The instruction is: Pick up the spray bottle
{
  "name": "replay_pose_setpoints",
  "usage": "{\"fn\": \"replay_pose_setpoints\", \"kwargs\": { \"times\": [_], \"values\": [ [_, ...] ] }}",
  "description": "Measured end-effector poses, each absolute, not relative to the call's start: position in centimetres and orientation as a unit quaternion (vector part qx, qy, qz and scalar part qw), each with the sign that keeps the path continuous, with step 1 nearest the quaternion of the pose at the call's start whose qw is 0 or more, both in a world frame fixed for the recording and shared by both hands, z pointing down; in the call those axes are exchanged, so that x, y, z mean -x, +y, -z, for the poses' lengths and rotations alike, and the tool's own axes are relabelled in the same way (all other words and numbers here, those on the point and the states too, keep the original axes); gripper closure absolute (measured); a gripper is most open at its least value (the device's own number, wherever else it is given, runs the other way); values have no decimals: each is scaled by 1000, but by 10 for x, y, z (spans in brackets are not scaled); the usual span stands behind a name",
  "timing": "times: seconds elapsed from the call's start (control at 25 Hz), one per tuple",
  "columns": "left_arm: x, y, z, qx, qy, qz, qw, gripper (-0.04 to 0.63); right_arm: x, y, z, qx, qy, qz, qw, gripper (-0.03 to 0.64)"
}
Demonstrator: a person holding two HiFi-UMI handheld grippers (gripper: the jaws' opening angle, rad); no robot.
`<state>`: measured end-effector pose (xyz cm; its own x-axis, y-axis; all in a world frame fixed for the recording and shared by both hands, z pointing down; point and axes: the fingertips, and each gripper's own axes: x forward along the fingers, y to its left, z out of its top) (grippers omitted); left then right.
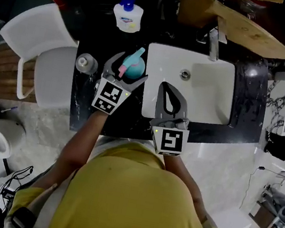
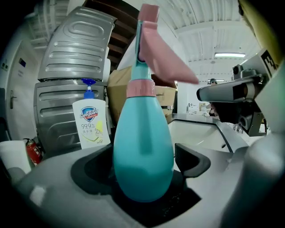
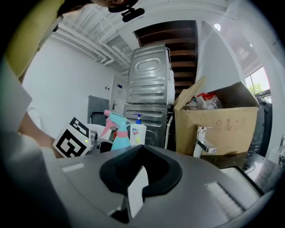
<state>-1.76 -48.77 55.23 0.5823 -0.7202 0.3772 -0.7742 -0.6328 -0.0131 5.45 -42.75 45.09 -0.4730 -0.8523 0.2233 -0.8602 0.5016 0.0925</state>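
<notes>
The spray bottle [image 1: 133,67], teal with a pink trigger head, stands upright on the black counter [image 1: 86,109] just left of the sink. My left gripper [image 1: 128,69] is open with its jaws on either side of the bottle's belly. In the left gripper view the bottle [image 2: 142,151] fills the space between the pads, with a thin gap on the right side. My right gripper [image 1: 166,86] hovers over the sink's left part, shut with nothing in it. From the right gripper view the bottle [image 3: 118,131] shows to the left, beside the left gripper's marker cube [image 3: 73,142].
A white soap pump bottle [image 1: 127,16] stands at the back of the counter behind the spray bottle. A small round cup [image 1: 86,63] sits to its left. The white sink [image 1: 211,90], its faucet [image 1: 214,41] and a cardboard box [image 1: 245,19] lie to the right. A white chair [image 1: 45,51] stands left of the counter.
</notes>
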Motion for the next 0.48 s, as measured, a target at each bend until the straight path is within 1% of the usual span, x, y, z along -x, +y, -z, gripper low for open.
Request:
{"fn": "replay_pose_setpoints", "kwargs": {
  "times": [0.12, 0.2, 0.48],
  "values": [
    [12, -492, -551, -891, -413, -177, 70, 161, -56, -429, -448, -507, -854, -23, 115, 615],
    [11, -495, -551, -892, -410, -178, 67, 183, -58, -429, -451, -506, -854, -20, 120, 615],
    [8, -491, -546, -892, -408, -184, 59, 192, -61, -427, -455, -505, -853, -13, 127, 615]
  ]
}}
